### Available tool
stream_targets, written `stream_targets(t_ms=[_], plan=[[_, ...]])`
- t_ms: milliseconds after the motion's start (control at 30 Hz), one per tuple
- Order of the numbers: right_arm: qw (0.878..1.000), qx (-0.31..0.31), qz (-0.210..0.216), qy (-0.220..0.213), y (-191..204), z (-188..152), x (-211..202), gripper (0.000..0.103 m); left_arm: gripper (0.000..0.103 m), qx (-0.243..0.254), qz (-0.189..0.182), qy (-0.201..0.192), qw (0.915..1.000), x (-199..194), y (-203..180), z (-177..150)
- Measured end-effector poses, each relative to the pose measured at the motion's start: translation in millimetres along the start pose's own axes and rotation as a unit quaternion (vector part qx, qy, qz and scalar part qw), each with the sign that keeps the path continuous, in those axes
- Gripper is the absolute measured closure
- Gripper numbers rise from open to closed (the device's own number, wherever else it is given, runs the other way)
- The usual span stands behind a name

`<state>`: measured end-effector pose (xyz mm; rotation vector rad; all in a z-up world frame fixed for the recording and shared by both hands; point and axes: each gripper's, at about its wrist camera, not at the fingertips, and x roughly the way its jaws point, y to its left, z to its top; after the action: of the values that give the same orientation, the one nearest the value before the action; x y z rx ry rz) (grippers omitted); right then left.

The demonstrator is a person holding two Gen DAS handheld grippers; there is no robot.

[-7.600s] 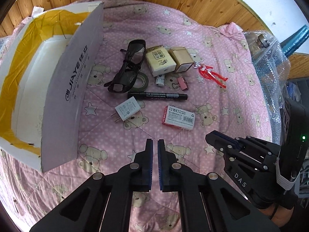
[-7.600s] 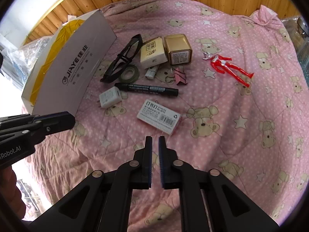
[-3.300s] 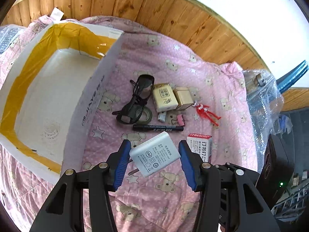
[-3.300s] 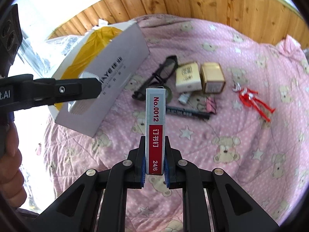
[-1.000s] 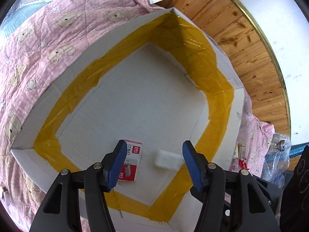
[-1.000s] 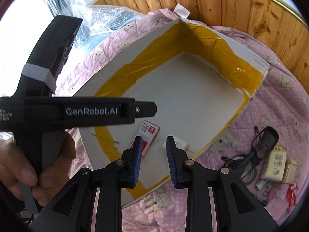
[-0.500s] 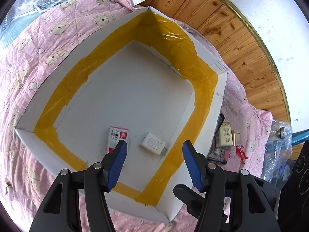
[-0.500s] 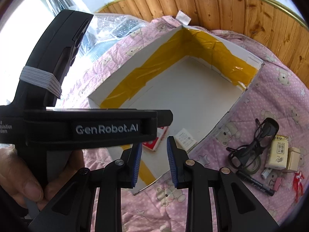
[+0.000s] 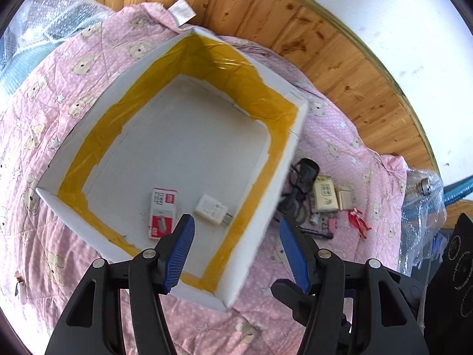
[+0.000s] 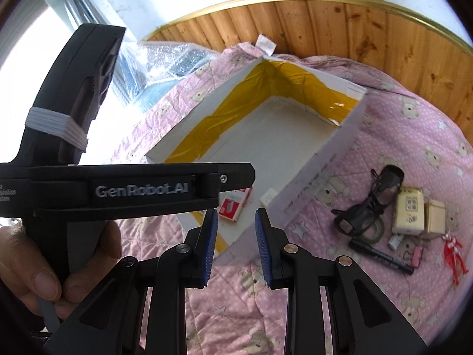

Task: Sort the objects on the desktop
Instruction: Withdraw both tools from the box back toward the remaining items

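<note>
A white cardboard box (image 9: 270,195) lined with yellow tape (image 10: 207,136) sits on the pink bear-print quilt. Inside it lie the red-and-white staples box (image 9: 162,212) (image 10: 233,202) and the white charger (image 9: 211,209) (image 10: 268,197). My left gripper (image 9: 236,251) hangs open and empty above the box's near corner. My right gripper (image 10: 236,244) is open and empty too, above the box's near wall. To the right on the quilt remain black glasses (image 10: 369,204), a tape roll (image 10: 371,232), a black marker (image 10: 381,256), two small beige boxes (image 10: 409,214), a pink clip (image 10: 416,256) and a red figure (image 10: 453,251).
A hand (image 10: 35,278) holds the left gripper's handle, which crosses the left of the right wrist view. Bubble wrap (image 10: 165,59) lies beyond the quilt at the back left, more (image 9: 422,204) at the right. Wooden panelling (image 10: 340,26) bounds the far side.
Both grippers have pulled back and up from the box, so more quilt and the loose objects show. The staples box and charger stay on the box floor.
</note>
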<state>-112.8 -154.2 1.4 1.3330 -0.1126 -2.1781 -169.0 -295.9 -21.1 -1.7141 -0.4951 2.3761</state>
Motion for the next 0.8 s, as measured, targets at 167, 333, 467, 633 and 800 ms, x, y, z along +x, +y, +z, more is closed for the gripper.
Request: stream_targets(t_ms=[167,333,467,633,800], plan=[[1.000,0.020,0.004,-0.014,-8.8,-14.8,-19.0,0.075,0.042,0.016,0.001,0.000,0.9999,-6.6,-20.4,-16.1],[0.999,0.035,0.004,-0.027,-16.0,-28.1,-36.9,0.075,0.042,0.029,-0.001,-0.001,0.9996,-14.1,-37.1,-28.3],[0.998,0.049,0.002,-0.037,-24.1,-36.8,-48.8,0.074,0.042,0.041,-0.002,-0.002,0.9991,-18.3,-49.3,-33.5],[0.995,0.083,-0.001,-0.047,-41.8,-51.9,-60.6,0.073,0.042,0.057,-0.003,0.004,0.9984,-17.9,-60.7,-38.8],[0.992,0.118,-0.007,-0.049,-61.2,-68.3,-65.4,0.073,0.042,0.072,-0.005,0.017,0.9972,-8.9,-72.5,-44.3]])
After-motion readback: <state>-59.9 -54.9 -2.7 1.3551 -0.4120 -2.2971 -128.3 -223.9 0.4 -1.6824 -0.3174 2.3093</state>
